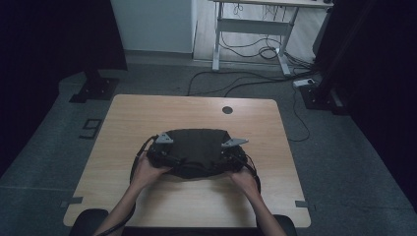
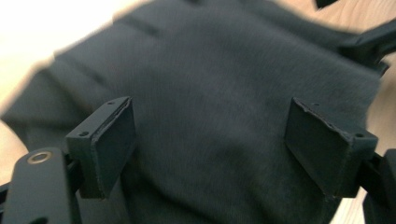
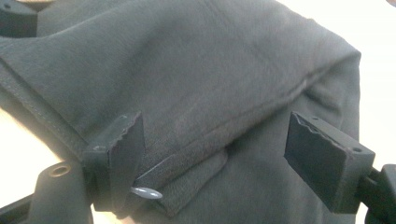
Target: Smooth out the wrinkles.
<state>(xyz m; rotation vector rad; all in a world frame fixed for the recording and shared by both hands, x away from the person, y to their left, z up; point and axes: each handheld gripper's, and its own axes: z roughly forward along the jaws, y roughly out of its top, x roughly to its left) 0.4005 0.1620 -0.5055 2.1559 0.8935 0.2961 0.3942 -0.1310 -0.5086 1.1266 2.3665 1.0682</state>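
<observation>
— Dark knit cloth, a folded garment [image 1: 196, 150], lies at the middle of the wooden table [image 1: 147, 113], a little toward the person's edge. What is the step here?

— By the look of it, folding or smoothing. The left gripper [image 1: 160, 152] sits at the garment's left edge and the right gripper [image 1: 231, 155] at its right edge, one in each hand.

— Are the grippers holding anything?

— No. In the left gripper view the jaws stand wide apart over the cloth [image 2: 219, 107], with nothing between them. The right gripper [image 3: 217, 163] is spread just as wide, straddling a thick folded hem [image 3: 243, 121] and a small fabric tab [image 3: 196, 182] beside a pale button [image 3: 146, 192].

— So how should the person take hold well?

— The two grips should probably match — same edge, same depth on each side — so the cloth lifts level rather than skewing. The right one would do better to close on the whole folded hem than on the loose tab, which could pull free alone.

— And the left?

— Its picture is blurred, so the exact edge it faces cannot be told. It likely needs to sink lower until a pad [image 2: 109, 144] is under a layer — closing on the flat top would only pinch up a wrinkle.

— Any risk?

— Soft knit sags; a slow, even lift seems wise.
</observation>
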